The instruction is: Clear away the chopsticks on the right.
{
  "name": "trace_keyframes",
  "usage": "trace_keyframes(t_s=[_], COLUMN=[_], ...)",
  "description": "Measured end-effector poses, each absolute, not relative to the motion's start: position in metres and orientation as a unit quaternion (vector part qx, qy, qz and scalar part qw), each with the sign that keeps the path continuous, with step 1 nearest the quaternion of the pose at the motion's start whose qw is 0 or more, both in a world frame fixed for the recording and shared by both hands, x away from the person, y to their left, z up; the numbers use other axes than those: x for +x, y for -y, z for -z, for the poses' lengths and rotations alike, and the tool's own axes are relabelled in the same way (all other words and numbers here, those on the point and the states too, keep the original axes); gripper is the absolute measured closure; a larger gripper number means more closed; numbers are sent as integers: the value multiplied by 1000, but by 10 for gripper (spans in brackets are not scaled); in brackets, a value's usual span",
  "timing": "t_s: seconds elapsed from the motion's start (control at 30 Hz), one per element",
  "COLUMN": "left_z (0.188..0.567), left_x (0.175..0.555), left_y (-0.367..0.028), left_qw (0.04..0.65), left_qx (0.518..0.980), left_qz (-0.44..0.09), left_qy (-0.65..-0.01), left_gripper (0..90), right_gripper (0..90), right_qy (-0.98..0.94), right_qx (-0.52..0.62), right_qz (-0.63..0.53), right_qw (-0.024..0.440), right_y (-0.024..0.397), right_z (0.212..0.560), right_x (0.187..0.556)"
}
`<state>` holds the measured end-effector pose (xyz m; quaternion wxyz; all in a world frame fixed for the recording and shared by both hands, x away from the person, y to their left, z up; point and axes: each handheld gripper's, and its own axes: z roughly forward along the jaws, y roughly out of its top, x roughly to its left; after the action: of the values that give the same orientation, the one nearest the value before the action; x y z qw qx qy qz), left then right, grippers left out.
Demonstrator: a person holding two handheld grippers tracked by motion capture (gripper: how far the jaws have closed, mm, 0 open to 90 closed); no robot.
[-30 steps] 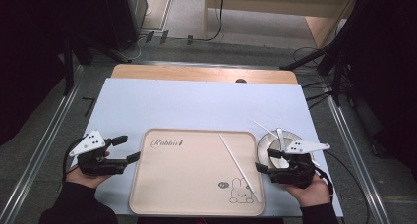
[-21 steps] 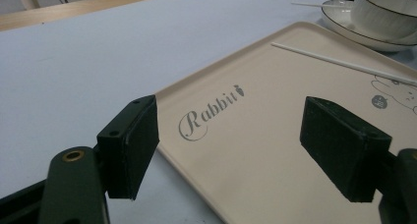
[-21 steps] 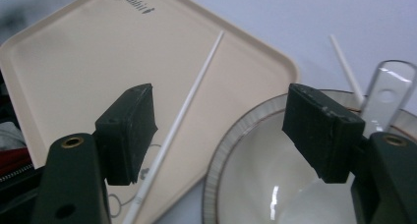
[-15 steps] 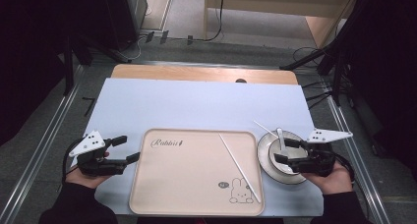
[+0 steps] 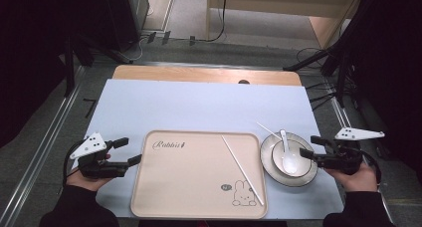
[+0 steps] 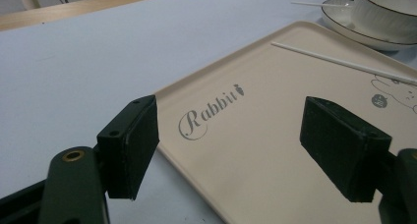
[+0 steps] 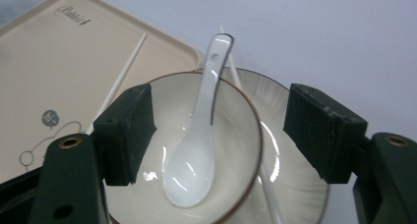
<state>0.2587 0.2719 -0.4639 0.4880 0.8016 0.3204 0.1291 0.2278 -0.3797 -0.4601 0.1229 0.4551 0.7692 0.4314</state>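
From the high view, a beige tray [image 5: 199,174] lies on the tabletop [image 5: 199,105] with a plate [image 5: 289,162] just right of it. The left claw [image 6: 231,145] stands apart over the tray's corner. The right claw [image 7: 221,135], also apart, flanks a bowl [image 7: 236,130] holding a white spoon [image 7: 194,160].

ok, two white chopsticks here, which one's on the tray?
The longer-looking chopstick, lying diagonally across the tray toward the rabbit drawing. The other chopstick lies on the table, running under the plate.
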Motion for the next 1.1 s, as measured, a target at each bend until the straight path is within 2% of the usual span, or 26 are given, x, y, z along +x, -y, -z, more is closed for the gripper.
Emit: trace_keyframes(t_s=[0.37,0.47,0.63,0.83,1.1], left_z=[464,464,464,464,464], left_x=[259,259,259,259,259], left_y=[-272,-272,-271,-271,-271], left_qw=[488,489,488,488,488], left_qx=[802,801,802,802,802], left_qz=[-129,-128,-128,-129,-128], left_qy=[-320,-320,-319,-319,-318], left_gripper=[230,230,230,231,231], right_gripper=[462,510,664,693,783], right_qy=[-760,-760,-771,-789,-800], right_qx=[483,484,495,483,479], right_qz=[-408,-409,-385,-368,-352], right_qw=[151,139,109,97,75], right_y=[410,416,416,409,406], right_z=[473,482,493,500,510], right_x=[222,221,220,224,233])
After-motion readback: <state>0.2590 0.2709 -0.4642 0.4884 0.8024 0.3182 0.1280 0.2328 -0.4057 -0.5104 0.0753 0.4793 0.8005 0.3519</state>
